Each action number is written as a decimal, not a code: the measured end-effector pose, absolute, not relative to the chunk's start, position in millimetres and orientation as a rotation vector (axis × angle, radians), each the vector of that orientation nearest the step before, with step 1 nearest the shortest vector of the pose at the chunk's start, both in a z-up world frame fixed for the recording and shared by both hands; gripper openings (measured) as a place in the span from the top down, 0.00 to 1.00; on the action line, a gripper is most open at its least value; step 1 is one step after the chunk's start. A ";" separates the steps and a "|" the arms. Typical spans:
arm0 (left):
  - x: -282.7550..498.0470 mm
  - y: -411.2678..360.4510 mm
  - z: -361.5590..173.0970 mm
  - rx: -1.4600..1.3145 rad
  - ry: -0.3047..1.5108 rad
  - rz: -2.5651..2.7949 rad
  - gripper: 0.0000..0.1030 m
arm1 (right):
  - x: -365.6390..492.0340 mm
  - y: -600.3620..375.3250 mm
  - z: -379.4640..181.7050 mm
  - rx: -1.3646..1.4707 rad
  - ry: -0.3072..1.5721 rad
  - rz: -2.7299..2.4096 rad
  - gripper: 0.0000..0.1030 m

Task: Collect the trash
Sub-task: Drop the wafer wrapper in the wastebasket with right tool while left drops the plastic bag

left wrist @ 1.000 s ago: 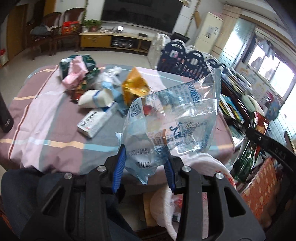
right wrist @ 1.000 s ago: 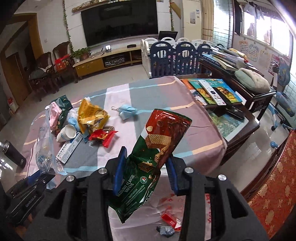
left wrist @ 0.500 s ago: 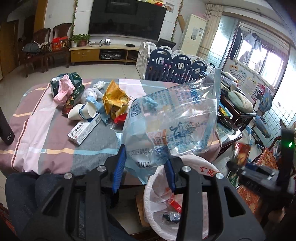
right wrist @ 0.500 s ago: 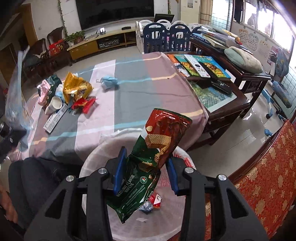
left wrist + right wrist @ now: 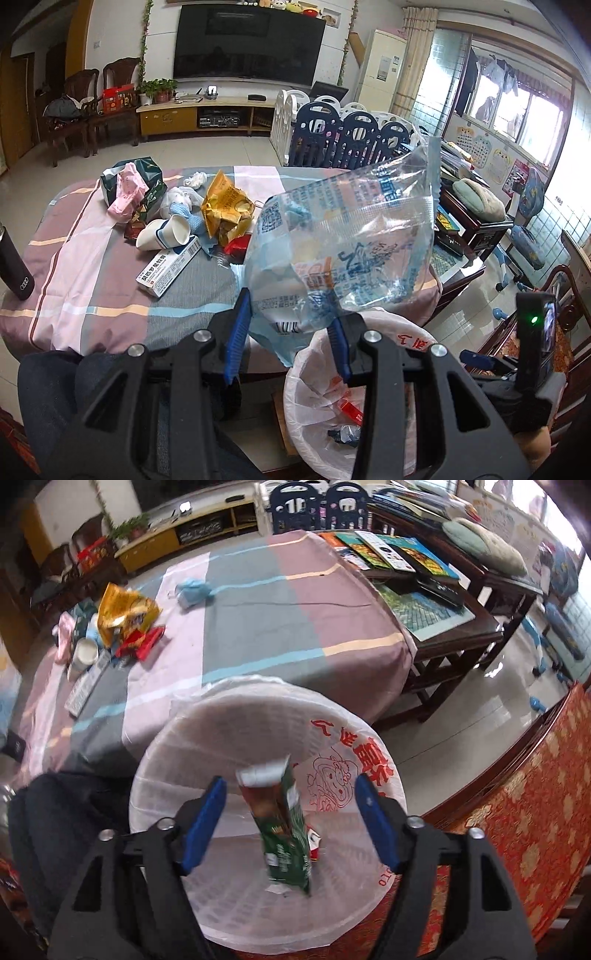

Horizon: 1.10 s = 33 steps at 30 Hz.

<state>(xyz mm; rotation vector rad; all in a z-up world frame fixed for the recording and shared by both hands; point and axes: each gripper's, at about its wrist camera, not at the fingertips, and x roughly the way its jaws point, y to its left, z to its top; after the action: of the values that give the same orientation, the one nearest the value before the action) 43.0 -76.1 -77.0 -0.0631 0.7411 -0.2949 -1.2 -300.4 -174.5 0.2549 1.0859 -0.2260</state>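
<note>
My left gripper point(image 5: 291, 332) is shut on a clear plastic bag with blue print point(image 5: 343, 236), held up over the table's near edge, just left of the bin. My right gripper point(image 5: 291, 808) hangs over the white-lined trash bin point(image 5: 229, 716) with its jaws opening; the green and red wafer wrapper point(image 5: 284, 823) drops free between them, touching neither pad, into the bin. In the left wrist view the bin point(image 5: 314, 373) holds a red scrap and a dark wrapper. More trash lies on the table: a yellow bag point(image 5: 225, 199), paper cup point(image 5: 162, 232), white box point(image 5: 168, 266), red wrapper point(image 5: 142, 642).
The striped tablecloth point(image 5: 92, 280) covers the table; a black bottle point(image 5: 13, 266) stands at its left edge. A blue mask point(image 5: 194, 590) lies mid-table. A wooden side table with books point(image 5: 413, 568) stands right, a red patterned seat point(image 5: 524, 782) beside the bin. A person's dark trouser leg point(image 5: 55, 402) is below.
My right gripper sank over the bin and its jaws spread, letting go of the wafer wrapper, which now falls. My left gripper with the clear bag shifted slightly and then held still.
</note>
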 end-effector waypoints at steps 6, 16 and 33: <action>45.4 -82.0 -78.8 -0.042 0.751 -0.314 0.61 | -10.1 -321.9 -150.0 0.343 0.980 -0.282 0.28; 28.1 -155.8 -118.4 0.243 0.843 -0.605 0.33 | -43.2 -365.5 -91.7 0.453 0.680 -0.453 0.17; 64.8 -110.4 -143.4 0.114 0.913 -0.335 0.09 | -39.5 -330.1 -75.3 0.273 0.600 -0.416 0.04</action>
<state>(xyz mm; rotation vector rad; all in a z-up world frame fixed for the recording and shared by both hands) 64.8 -110.4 -143.4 0.1142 0.9129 -0.3348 -39.5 -330.1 -75.3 0.2730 0.6003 -0.4158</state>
